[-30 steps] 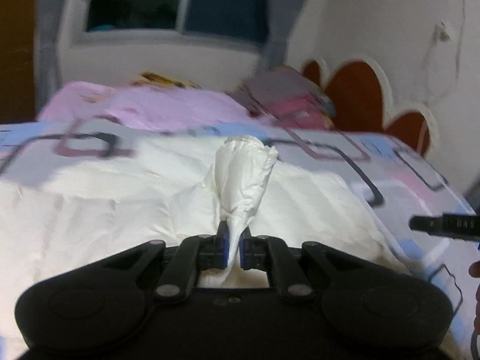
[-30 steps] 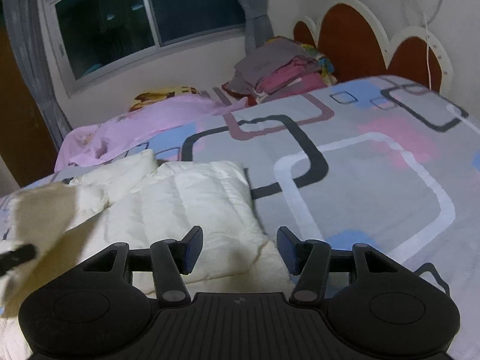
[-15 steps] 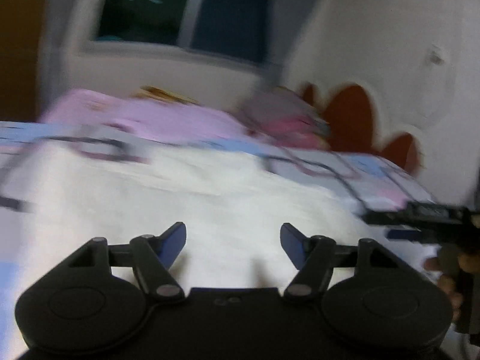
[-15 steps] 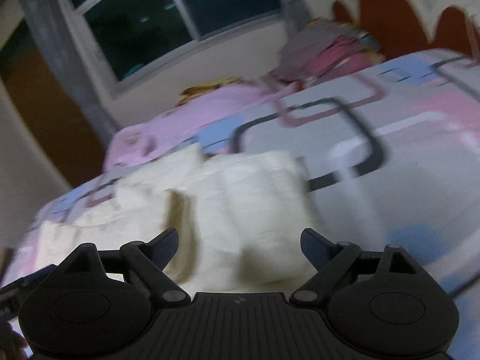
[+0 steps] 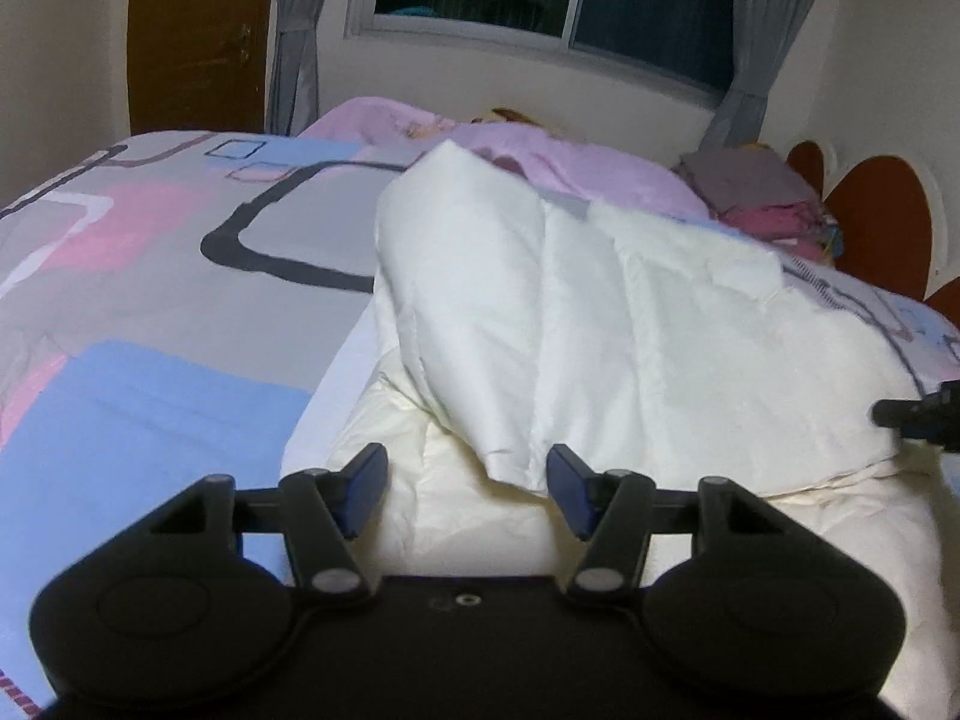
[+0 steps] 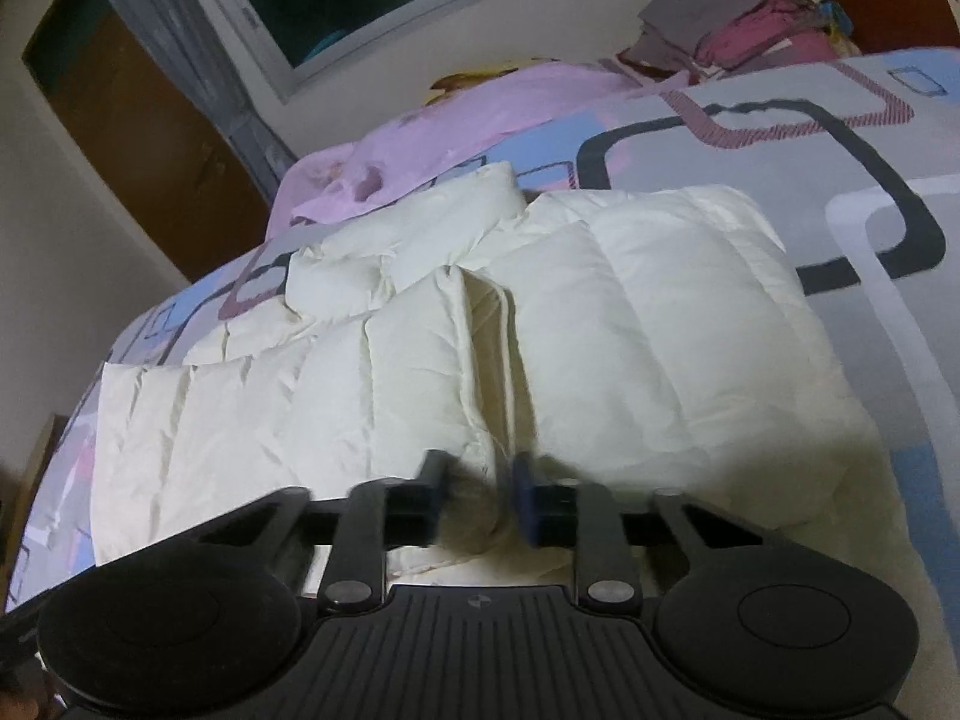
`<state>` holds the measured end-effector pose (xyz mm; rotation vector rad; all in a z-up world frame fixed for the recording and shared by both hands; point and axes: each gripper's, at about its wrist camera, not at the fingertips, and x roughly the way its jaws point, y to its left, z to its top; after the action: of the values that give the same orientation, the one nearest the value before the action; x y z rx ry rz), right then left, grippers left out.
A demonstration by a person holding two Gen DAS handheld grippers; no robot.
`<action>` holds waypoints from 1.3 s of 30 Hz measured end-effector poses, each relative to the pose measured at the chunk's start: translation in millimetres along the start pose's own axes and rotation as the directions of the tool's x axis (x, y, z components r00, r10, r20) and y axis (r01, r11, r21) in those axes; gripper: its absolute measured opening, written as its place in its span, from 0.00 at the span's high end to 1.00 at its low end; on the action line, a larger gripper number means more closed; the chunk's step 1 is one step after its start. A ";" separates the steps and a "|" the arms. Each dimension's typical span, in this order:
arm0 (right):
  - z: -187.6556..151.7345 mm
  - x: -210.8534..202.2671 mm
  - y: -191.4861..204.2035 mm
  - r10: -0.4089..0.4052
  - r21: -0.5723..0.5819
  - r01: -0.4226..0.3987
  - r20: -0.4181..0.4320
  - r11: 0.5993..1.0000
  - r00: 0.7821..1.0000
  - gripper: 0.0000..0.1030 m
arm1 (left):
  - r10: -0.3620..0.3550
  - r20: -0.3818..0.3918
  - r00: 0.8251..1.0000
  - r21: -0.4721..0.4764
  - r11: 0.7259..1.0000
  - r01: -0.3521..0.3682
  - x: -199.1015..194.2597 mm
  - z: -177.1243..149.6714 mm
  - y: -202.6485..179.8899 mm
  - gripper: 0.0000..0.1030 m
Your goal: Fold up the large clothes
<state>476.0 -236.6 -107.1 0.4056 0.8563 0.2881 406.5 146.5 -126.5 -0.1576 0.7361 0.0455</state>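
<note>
On the bed (image 6: 870, 138) the white puffer jacket (image 6: 600, 324) lies lengthwise away; left hand-held gripper (image 5: 465, 483) spread, closing; right hand-held gripper (image 6: 480, 498) closing on its hem.

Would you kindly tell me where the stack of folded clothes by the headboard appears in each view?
Left wrist: stack of folded clothes sits at far right, before the headboard.
Right wrist: stack sits at top right.
Shared landmark: pink blanket beside it.

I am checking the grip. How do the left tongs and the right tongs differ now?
The left tongs stand wide, closing, touching nothing; the right tongs are closing on the white puffer jacket's edge. The left tongs look sharp; the right tongs are blurred. Both are black with blue pads, over the jacket.
</note>
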 end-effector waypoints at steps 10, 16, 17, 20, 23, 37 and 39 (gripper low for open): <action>15.7 -42.1 -28.3 -0.145 0.017 0.144 0.143 0.989 0.979 1.00 | -0.081 0.052 0.995 -0.047 0.995 0.083 5.3 2.7 5.3 0.41; 14.5 -37.2 -26.8 -0.053 0.057 0.046 0.123 0.997 0.991 0.53 | -0.080 0.059 0.995 -0.075 0.994 0.084 4.1 1.9 12.8 0.41; 13.2 -35.5 -20.8 -0.047 0.049 0.041 0.138 0.998 0.989 0.29 | -0.079 0.071 0.994 -0.077 0.993 0.084 1.2 1.4 13.0 0.41; 11.2 -22.3 -7.1 -0.002 0.027 -0.001 0.111 1.000 0.994 0.28 | -0.063 0.159 0.985 -0.114 0.990 0.082 -16.9 0.9 16.2 0.33; 7.1 -2.5 -1.7 0.013 0.024 -0.015 0.056 1.000 0.998 0.44 | -0.020 0.136 0.990 -0.134 0.990 0.038 -15.5 3.8 22.8 0.30; 19.3 -28.5 -9.8 -0.211 -0.067 0.225 0.177 0.972 0.961 0.97 | -0.025 0.009 1.000 -0.087 0.996 0.026 10.3 -0.3 19.7 0.51; 19.6 -24.8 -26.1 -0.207 -0.048 0.214 0.126 0.976 0.970 0.97 | 0.003 -0.047 0.999 -0.060 0.998 -0.006 21.3 -1.5 16.2 0.52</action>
<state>477.9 -274.2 -90.9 0.2692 0.7632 0.0917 419.7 162.0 -144.0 -0.2147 0.7822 0.0685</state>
